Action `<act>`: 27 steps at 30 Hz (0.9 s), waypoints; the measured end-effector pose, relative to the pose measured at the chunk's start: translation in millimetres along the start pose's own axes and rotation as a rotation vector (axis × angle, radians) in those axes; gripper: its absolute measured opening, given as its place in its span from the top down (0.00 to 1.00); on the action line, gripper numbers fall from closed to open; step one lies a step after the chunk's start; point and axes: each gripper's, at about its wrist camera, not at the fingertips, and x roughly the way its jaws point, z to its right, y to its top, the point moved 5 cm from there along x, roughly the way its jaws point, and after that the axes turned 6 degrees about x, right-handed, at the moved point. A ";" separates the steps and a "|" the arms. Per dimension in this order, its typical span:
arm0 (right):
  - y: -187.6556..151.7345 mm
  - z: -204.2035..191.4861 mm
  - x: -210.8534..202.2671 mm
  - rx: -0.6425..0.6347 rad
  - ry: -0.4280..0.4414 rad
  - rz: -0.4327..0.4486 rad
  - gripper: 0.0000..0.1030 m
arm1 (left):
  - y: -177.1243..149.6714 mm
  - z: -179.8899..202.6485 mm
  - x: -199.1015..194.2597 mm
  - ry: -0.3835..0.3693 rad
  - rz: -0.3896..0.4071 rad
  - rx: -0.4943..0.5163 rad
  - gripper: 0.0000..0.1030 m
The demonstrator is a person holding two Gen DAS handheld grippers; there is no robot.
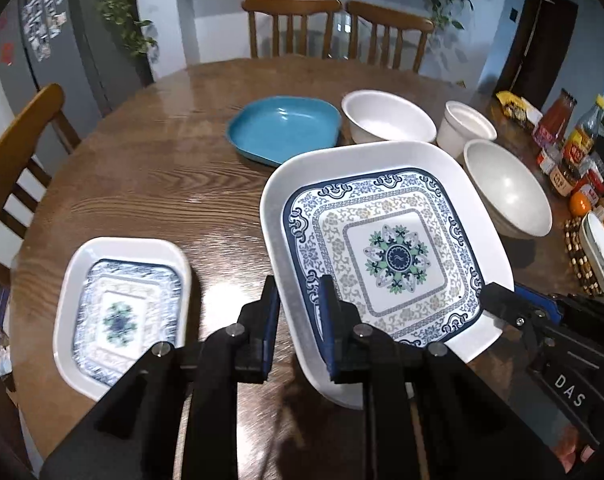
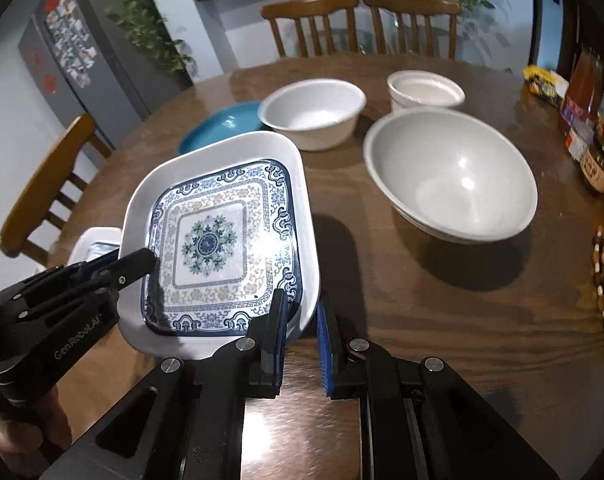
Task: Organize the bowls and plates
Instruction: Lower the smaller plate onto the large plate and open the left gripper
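Above a round wooden table (image 1: 149, 152), both grippers clamp one large patterned square plate (image 1: 386, 248): the left gripper (image 1: 299, 320) pinches its near-left rim, the right gripper (image 2: 299, 332) its near-right rim, and it appears lifted, tilted. Sorting seems barely begun. A smaller matching plate (image 1: 117, 304) lies on the left near the table edge, a likely base for stacking. A blue dish (image 1: 281, 128) and three white bowls, including the largest (image 2: 450, 176), sit apart, unstacked. Bare wood between them leaves room.

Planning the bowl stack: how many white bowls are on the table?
3. One beside the blue dish, a small one right of it, a big one nearest. None seem hidden.
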 end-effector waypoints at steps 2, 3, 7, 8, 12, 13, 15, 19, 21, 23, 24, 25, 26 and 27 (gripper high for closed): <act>2.2 -10.7 -2.2 -0.017 0.013 0.004 0.85 | -2.4 -8.1 -7.9 0.009 0.009 -0.016 0.84; 2.9 -16.4 -2.7 -0.026 0.020 0.006 0.85 | -4.0 -13.2 -11.8 0.018 0.015 -0.024 0.84; 1.5 -32.9 -2.4 -0.056 0.037 0.005 0.85 | -10.5 -28.4 -23.1 0.040 0.025 -0.051 0.84; 0.2 -41.6 -1.3 -0.069 0.044 0.000 0.85 | -12.7 -32.9 -25.1 0.045 0.027 -0.059 0.84; -3.0 -56.3 1.1 -0.092 0.064 -0.019 0.85 | -17.5 -47.2 -30.0 0.062 0.028 -0.078 0.84; -3.2 -59.6 1.8 -0.096 0.067 -0.021 0.85 | -18.3 -50.6 -30.7 0.067 0.028 -0.082 0.84; -5.0 -70.9 5.2 -0.112 0.078 -0.032 0.85 | -20.8 -60.0 -32.3 0.079 0.025 -0.095 0.84; -8.8 -91.8 12.7 -0.137 0.105 -0.056 0.85 | -27.2 -83.1 -34.5 0.108 0.019 -0.124 0.84; -10.6 -103.6 17.6 -0.150 0.116 -0.066 0.85 | -31.1 -96.4 -34.8 0.123 0.012 -0.143 0.84; -12.3 -116.9 24.6 -0.166 0.132 -0.084 0.85 | -34.8 -108.6 -34.5 0.140 0.004 -0.157 0.84; -13.1 -120.4 26.9 -0.168 0.137 -0.089 0.85 | -36.1 -114.2 -34.3 0.148 0.000 -0.164 0.84; -13.7 -127.4 30.9 -0.174 0.144 -0.099 0.85 | -37.3 -118.5 -34.4 0.153 -0.003 -0.169 0.84; -14.0 -133.0 34.4 -0.178 0.150 -0.106 0.85 | -38.9 -125.3 -33.7 0.160 -0.008 -0.175 0.84; -15.1 -136.8 37.1 -0.182 0.155 -0.112 0.85 | -40.5 -130.9 -33.1 0.165 -0.013 -0.179 0.84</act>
